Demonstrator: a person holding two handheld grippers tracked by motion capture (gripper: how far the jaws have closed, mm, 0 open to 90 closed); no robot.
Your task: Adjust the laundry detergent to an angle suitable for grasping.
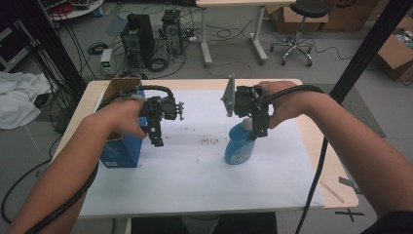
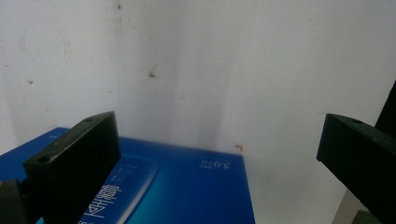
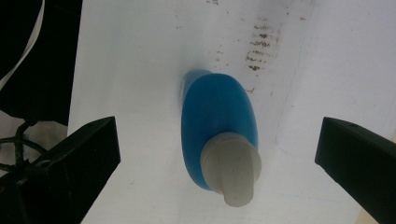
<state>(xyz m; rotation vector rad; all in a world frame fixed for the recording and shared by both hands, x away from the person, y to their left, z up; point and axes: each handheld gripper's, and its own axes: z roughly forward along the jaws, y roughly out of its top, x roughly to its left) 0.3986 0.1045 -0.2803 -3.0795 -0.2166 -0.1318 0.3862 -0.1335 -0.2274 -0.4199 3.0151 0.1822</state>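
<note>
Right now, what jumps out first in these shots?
The blue bottle with a whitish cap stands upright mid-table on the white sheet, directly under the right hand-held gripper, jaws spread wide either side of it. The left hand-held gripper, also open, hovers beside an open blue box at the table's left edge.

Lab or tech workroom. Computer towers (image 1: pixel 138 36) on floor amid tangled cables (image 1: pixel 229 33), rolling stool (image 1: pixel 298 29), cardboard boxes (image 1: pixel 399 53), second desk (image 1: pixel 234 19) behind, black frame strut (image 1: pixel 370 46), paper-covered table (image 1: pixel 311 141) with tape cross on floor.
</note>
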